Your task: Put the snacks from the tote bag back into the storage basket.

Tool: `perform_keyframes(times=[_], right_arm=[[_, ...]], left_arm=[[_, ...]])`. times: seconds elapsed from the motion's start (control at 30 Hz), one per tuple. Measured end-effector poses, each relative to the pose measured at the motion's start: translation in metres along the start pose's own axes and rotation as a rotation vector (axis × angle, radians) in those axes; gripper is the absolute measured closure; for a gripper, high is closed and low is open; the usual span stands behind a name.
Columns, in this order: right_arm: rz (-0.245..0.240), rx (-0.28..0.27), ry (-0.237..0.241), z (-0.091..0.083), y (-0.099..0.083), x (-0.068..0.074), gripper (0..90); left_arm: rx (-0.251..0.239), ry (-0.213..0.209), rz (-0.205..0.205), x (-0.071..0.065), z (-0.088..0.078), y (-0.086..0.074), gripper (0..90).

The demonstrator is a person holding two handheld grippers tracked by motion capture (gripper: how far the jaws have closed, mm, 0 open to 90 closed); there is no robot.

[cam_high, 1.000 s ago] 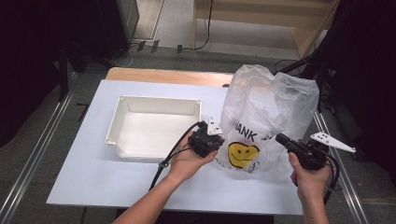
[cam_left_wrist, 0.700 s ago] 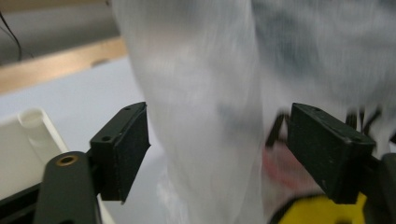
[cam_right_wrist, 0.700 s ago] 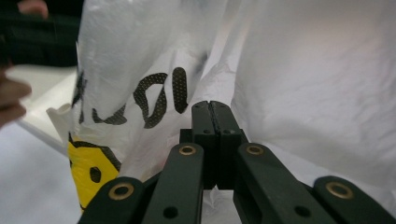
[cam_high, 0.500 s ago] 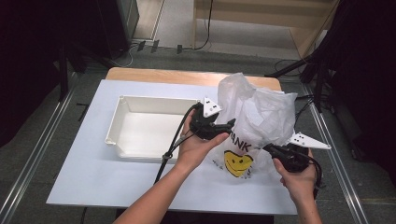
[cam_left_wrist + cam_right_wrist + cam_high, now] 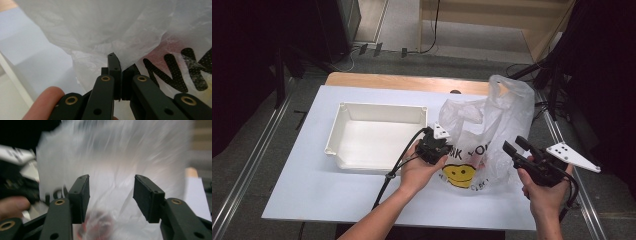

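High view first, left to right: left forearm reaching up from the bottom edge, left hand (image 5: 418, 169) wrapped round the left gripper (image 5: 435, 146), nose pressed against the near-left edge of the plastic bag (image 5: 484, 135). Left gripper view: jaws clenched together, a fold of the thin white film pinched between them, black lettering just to the right. Farther right, right hand (image 5: 544, 192) raised beside the bag, holding the right gripper (image 5: 515, 146) tilted toward the bag's right side, grey three-cornered plate (image 5: 573, 156) jutting out to the right. Right gripper view: jaws released and spread wide, blurred bag between and beyond them, nothing gripped. Compared with half a second ago: bag taller and drawn rightward, its top now rising over the table's far right; left gripper lower and nearer the person; right gripper lifted and farther right. Bag standing on the white tabletop (image 5: 312, 185), yellow smiley face and something red showing through near its base, just right of the white tray (image 5: 343, 150). Beyond the tabletop a wooden strip (image 5: 377, 81), grey floor with cables (image 5: 432, 30), dark surroundings either side.
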State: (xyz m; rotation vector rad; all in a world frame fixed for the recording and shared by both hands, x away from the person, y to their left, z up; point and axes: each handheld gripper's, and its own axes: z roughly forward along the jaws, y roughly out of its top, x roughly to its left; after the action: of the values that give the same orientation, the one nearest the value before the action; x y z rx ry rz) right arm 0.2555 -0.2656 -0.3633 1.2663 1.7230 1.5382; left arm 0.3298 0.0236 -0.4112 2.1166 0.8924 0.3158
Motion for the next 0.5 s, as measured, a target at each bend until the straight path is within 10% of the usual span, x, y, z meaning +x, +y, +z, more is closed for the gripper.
perform_keyframes(times=[0.13,0.27,0.5], right_arm=[[-0.003,-0.039,0.051,-0.006,0.018,0.027,24.7],[-0.014,0.006,0.045,0.013,0.014,0.046,22.6],[0.067,0.093,0.009,0.046,-0.010,0.039,75.2]], left_arm=[[0.016,-0.002,0.047,-0.017,0.003,-0.010,90.0],[0.000,-0.043,0.082,-0.033,0.005,-0.018,90.0],[-0.003,-0.061,0.111,-0.045,0.005,-0.031,90.0]])
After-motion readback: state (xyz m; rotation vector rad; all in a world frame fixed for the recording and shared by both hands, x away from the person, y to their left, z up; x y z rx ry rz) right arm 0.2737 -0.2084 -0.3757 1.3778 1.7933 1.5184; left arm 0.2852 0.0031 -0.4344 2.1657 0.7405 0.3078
